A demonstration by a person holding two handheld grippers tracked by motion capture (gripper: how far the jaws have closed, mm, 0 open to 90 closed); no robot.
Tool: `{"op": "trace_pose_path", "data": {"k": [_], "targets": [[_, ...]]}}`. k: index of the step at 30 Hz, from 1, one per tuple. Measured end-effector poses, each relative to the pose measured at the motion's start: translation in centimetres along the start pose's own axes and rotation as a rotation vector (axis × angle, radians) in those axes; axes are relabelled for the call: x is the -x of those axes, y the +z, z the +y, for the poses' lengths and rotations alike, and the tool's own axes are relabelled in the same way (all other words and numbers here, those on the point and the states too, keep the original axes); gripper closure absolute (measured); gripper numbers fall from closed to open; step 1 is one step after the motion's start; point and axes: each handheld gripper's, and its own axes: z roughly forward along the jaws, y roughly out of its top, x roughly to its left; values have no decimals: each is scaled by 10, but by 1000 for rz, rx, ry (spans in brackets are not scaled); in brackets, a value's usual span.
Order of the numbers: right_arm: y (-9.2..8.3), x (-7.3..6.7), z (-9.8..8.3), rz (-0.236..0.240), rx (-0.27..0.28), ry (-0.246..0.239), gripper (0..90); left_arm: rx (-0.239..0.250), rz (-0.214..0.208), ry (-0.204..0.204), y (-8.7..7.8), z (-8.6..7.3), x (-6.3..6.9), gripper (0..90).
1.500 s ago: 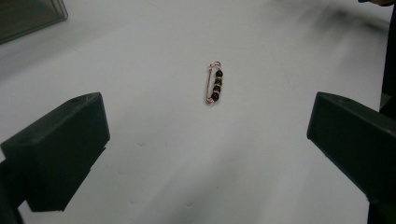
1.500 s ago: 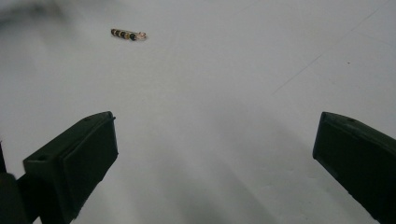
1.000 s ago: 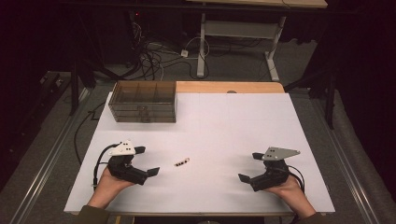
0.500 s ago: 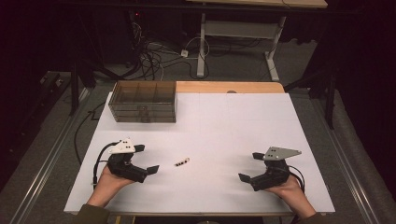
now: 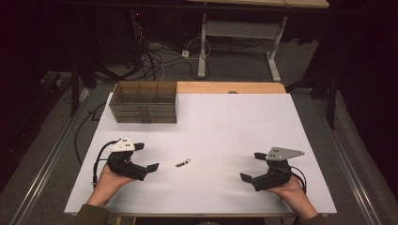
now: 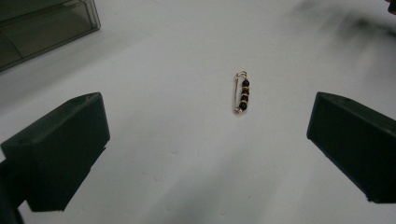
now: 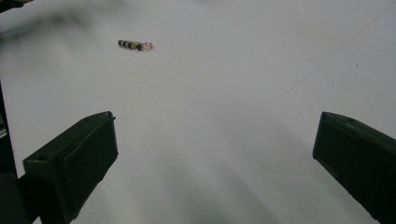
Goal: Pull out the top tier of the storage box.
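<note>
I am right at the start here. The little beaded pin [image 5: 183,163] lies flat on the white counter [image 5: 225,122], and nothing touches it. It sits between my two grippers, but nearer to the left one.

My left gripper [image 5: 151,167] points at the pin. Its jaws are wide apart and hold nothing. In the left gripper view the pin [image 6: 241,93] lies ahead of the jaws, a bit toward the right jaw. I can see dark beads on a thin gold wire.

My right gripper [image 5: 251,166] rests on the other side of the counter, well apart from the pin. Its jaws are wide too and hold nothing. In the right gripper view the pin [image 7: 135,45] is far off, up near the top left.

The clear box with drawers [image 5: 144,101] stands at the far left of the counter. Its drawers look shut to me.

So I think no part of the job is done yet. I think I must reach the pin, pinch it and lift it. If it goes into the box, a drawer must come open first.
</note>
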Motion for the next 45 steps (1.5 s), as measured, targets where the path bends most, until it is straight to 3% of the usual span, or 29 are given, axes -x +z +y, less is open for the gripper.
{"op": "trace_pose_path", "data": {"k": [31,45], "targets": [[-4,2,-3,-8,26,13,7,27,24,-15,0,7,-14,0],[1,1,-5,-14,10,1,5,42,42,-21,-1,11,-24,0]]}}
